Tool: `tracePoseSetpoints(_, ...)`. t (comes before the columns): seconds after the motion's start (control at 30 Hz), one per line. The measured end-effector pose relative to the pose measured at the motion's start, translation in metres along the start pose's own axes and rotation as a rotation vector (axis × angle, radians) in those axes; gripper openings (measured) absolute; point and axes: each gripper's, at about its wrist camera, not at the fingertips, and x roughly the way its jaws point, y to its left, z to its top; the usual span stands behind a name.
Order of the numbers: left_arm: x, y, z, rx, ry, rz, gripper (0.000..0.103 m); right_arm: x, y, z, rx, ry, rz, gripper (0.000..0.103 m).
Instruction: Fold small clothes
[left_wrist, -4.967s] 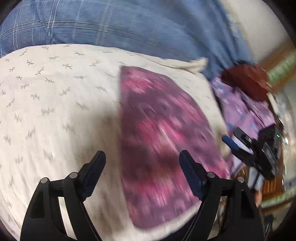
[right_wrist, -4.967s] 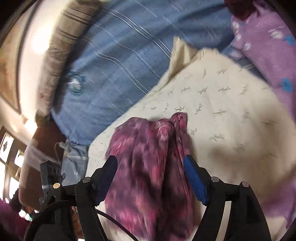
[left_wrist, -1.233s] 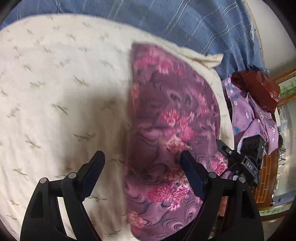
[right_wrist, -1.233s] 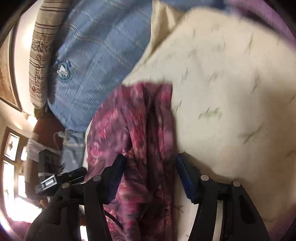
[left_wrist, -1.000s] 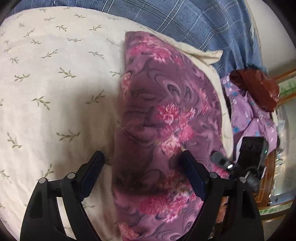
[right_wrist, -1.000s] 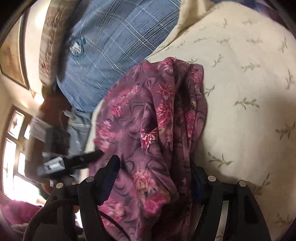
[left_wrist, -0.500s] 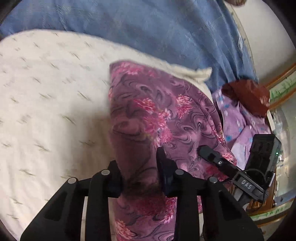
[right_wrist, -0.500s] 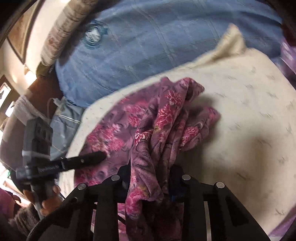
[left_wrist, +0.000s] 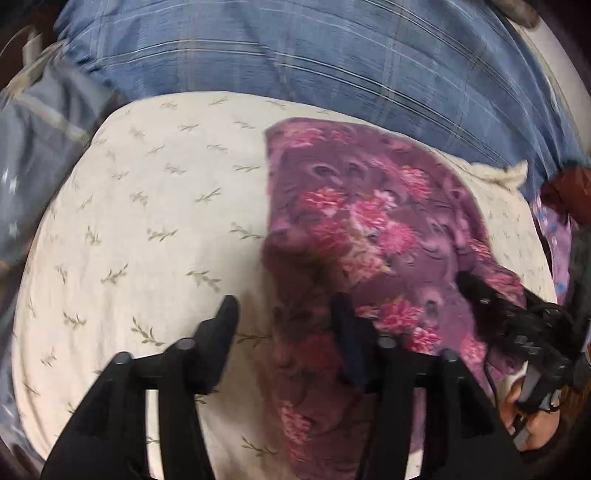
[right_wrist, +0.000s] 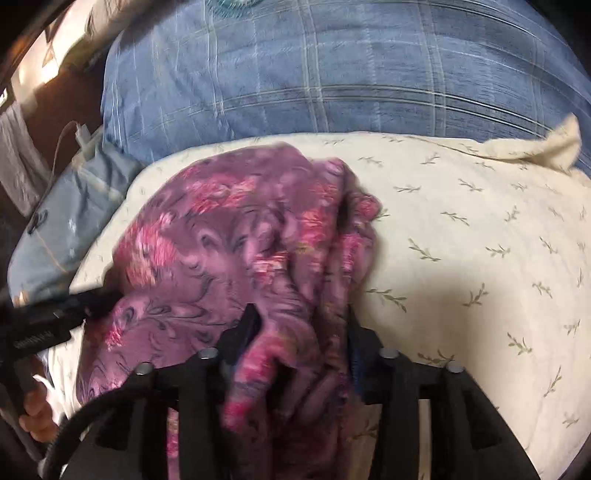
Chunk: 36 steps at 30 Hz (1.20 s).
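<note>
A purple cloth with pink flowers (left_wrist: 373, 229) lies on a cream pillow with a leaf print (left_wrist: 155, 221). My left gripper (left_wrist: 284, 314) is open over the cloth's left edge, with one finger on the pillow and the other on the cloth. In the right wrist view the same cloth (right_wrist: 229, 240) is bunched up. My right gripper (right_wrist: 299, 321) has its jaws partly open, with a thick fold of cloth lying between them. The right gripper also shows at the cloth's right edge in the left wrist view (left_wrist: 495, 299).
A blue plaid bedspread (left_wrist: 332, 55) lies behind the pillow. A light blue pouch with a cable (right_wrist: 62, 206) lies to the pillow's left. A lilac garment (left_wrist: 554, 229) and a dark red item (left_wrist: 569, 192) lie at the right.
Half a second ago both grippers were shut on the cloth. Now both have opened. The left one has let its edge go and the cloth has dropped back on the pillow.
</note>
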Motion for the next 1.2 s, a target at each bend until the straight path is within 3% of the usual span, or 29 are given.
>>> tracePoseSetpoints(0.1, -0.005, -0.001, 0.001, -0.01, -0.012, -0.004, 0.066, -0.005, -0.007, 0.008, 0.079, 0.0, 0.016, 0.052)
tracePoseSetpoints(0.27, -0.031, -0.014, -0.014, 0.029, -0.043, 0.026, 0.067, -0.058, 0.0, 0.003, 0.074, -0.049, -0.041, 0.054)
tracePoseSetpoints(0.43, -0.058, -0.025, -0.051, 0.028, -0.025, 0.023, 0.069, -0.109, 0.024, -0.037, -0.02, -0.03, -0.222, 0.07)
tracePoseSetpoints(0.57, -0.075, -0.035, -0.084, 0.047, -0.044, 0.055, 0.069, -0.137, 0.039, -0.07, -0.036, -0.009, -0.278, 0.081)
tracePoseSetpoints(0.73, -0.088, -0.044, -0.121, 0.077, -0.091, 0.144, 0.07, -0.172, 0.047, -0.105, 0.016, -0.015, -0.232, 0.081)
tracePoseSetpoints(0.9, -0.102, -0.059, -0.142, 0.142, -0.176, 0.256, 0.07, -0.196, 0.051, -0.125, -0.024, -0.044, -0.284, 0.081)
tracePoseSetpoints(1.2, -0.11, -0.07, -0.152, 0.159, -0.204, 0.274, 0.074, -0.216, 0.066, -0.143, -0.094, -0.11, -0.327, 0.081)
